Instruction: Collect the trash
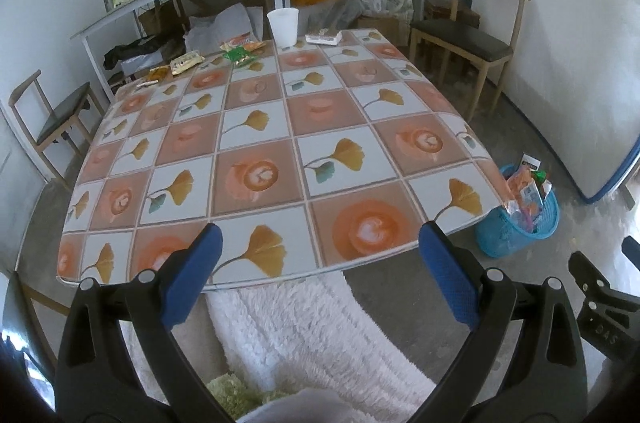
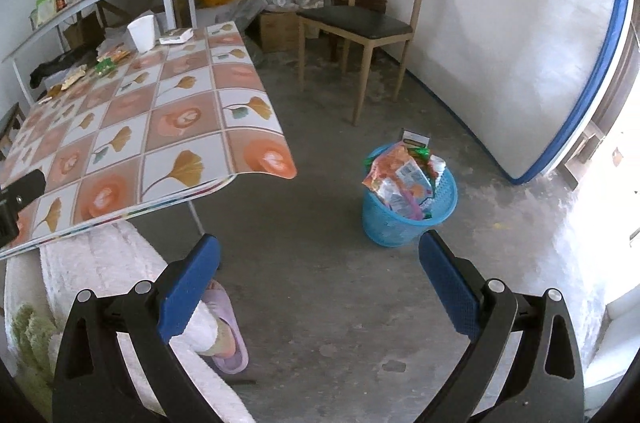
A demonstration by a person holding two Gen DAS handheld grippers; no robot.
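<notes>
Across the far edge of the worktop, that's where the action has to go. Big tiled-pattern surface, bare over its whole near half. Down on the floor to the right stands the blue basket, already stuffed with wrappers and cartons. Over on the far side there's a white cup, a flat white packet beside it, then the scattered snack wrappers trailing off toward the far-left corner.

Left gripper hangs at the near edge, jaws spread wide, nothing between them, pointing straight up the worktop. Right gripper is also wide open and empty, aimed out over the floor toward the basket. So the trash lies dead ahead of the left gripper and well apart from it, strung in a line left to right. Left looks the likelier one to make that reach; right sits closer to the drop.
</notes>
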